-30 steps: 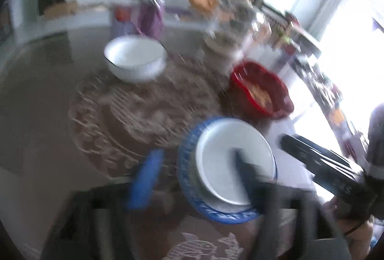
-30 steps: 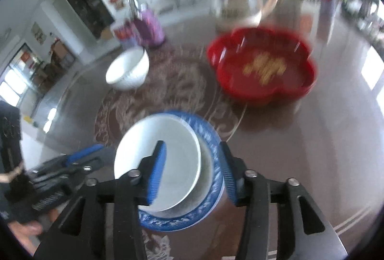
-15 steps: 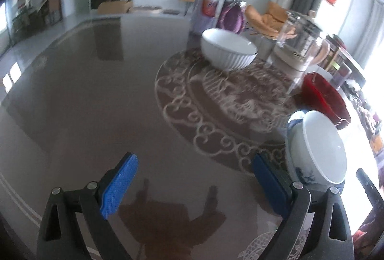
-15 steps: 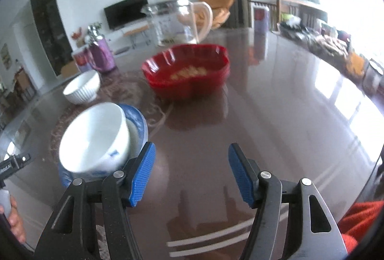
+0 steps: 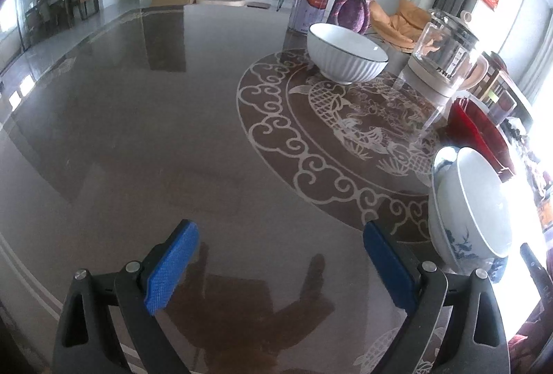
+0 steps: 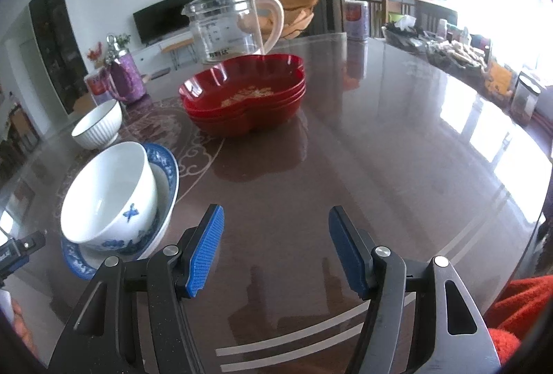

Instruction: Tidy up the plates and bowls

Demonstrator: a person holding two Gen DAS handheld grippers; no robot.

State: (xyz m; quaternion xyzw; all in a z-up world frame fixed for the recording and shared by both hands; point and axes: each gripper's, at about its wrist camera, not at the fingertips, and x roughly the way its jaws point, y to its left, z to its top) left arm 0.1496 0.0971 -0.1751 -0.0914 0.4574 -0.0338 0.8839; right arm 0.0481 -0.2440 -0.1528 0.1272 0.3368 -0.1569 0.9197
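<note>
A white bowl with blue flowers (image 6: 110, 197) (image 5: 473, 204) sits inside a blue-patterned plate (image 6: 166, 180), with another white dish under it. It lies left of my right gripper (image 6: 274, 249) and right of my left gripper (image 5: 280, 263). Both grippers stand open over bare tabletop with nothing between their blue pads. A ribbed white bowl (image 5: 345, 54) (image 6: 98, 125) stands farther back on the fish-patterned centre of the table (image 5: 345, 132). Red flower-shaped bowls (image 6: 245, 94) (image 5: 480, 135), stacked, stand behind the blue plate.
A glass kettle (image 6: 231, 25) (image 5: 446, 52) stands behind the red bowls. A purple flask (image 5: 352, 11) and a tin (image 5: 311, 4) stand past the ribbed bowl. Snacks and jars (image 6: 484, 63) crowd the table's far right. A red sleeve (image 6: 518, 305) shows at lower right.
Both grippers have drawn back from over the stacked dishes and dropped lower, one to each side. The views went from blurred to steady in the last half second.
</note>
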